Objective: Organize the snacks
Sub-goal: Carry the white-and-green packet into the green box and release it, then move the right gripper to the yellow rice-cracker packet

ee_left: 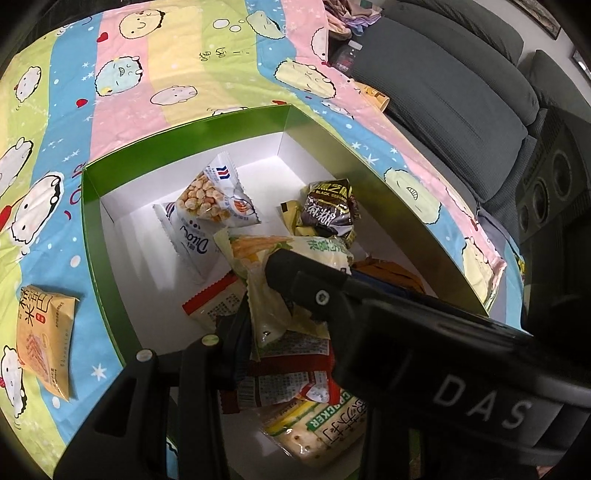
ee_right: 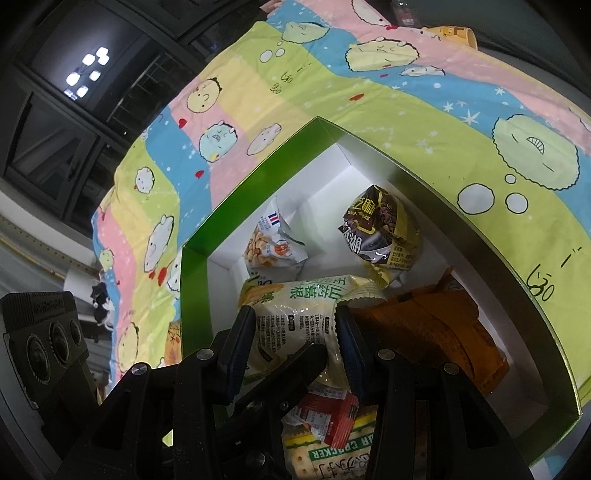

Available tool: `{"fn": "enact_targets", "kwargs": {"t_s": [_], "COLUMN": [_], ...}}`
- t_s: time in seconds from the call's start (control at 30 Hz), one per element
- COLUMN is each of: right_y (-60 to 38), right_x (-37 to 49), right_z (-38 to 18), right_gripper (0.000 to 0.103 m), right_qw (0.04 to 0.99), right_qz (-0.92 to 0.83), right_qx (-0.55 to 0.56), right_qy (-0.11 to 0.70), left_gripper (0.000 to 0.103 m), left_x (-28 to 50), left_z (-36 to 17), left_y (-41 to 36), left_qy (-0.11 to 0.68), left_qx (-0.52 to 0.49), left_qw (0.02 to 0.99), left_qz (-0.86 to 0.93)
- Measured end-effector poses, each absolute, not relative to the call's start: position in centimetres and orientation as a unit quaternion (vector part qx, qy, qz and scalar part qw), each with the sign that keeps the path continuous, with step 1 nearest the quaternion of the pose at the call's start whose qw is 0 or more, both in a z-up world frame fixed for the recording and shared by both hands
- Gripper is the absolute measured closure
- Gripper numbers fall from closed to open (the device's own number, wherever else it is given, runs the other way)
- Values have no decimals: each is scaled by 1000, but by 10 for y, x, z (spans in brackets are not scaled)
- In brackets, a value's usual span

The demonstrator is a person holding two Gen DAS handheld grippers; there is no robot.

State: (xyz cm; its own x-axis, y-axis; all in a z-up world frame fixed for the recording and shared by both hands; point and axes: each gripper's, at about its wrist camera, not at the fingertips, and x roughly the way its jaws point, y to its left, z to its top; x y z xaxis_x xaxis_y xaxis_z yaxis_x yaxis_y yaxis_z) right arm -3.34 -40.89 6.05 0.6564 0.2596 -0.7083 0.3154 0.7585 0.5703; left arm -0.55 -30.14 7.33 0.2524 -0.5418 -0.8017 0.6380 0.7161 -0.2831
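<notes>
A green box with a white inside lies on the cartoon-print cloth and holds several snack packets. Over its near end both grippers meet on one pale green-and-yellow corn snack packet. My right gripper is shut on it, one pad on each side. My left gripper is shut on the same packet's lower edge; its right finger is hidden behind the right gripper. An orange rice-cracker packet lies outside the box on the cloth.
In the box lie a peanut packet, a black sesame packet, a white packet, an orange packet, a red-and-white one and a cracker pack. A grey sofa and a yellow cup border the cloth.
</notes>
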Motion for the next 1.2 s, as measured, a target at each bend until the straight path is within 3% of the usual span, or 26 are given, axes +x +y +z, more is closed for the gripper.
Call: {"fn": "enact_targets", "kwargs": {"t_s": [0.3,0.37,0.43,0.5,0.57,0.63,0.9,1.2], "right_y": [-406,-404,-403,-401,-396,-389,-351,-286], "right_x": [-36,-38,-43,-48,-52,-55,-55,-29], "right_z": [65,71,77,86,93,100,123,125], "right_gripper": [53,46,38,35,30,26,20,20], "right_qw": [846,854,860,866,871,878,893,881], "right_qz": [-30,-37,-38,-32,-31,-32,-8,74], "right_qx": [338,326,323,321,315,303,275,271], "right_qy": [411,404,394,382,375,369,356,380], "left_gripper": [61,48,41,35,21,16,12,12], "left_x": [-11,-14,-17,-20,-23,-25,-12,3], "left_z": [79,87,97,107,119,129,140,114], "left_y": [-297,-290,-281,-268,-251,-229,-130,-35], "left_qy": [485,474,455,437,416,398,378,422], "left_qx": [52,58,61,63,60,52,-16,-126], "left_qw": [791,800,814,827,839,852,892,880], "left_qz": [-370,-362,-356,-349,-345,-337,-249,-177]}}
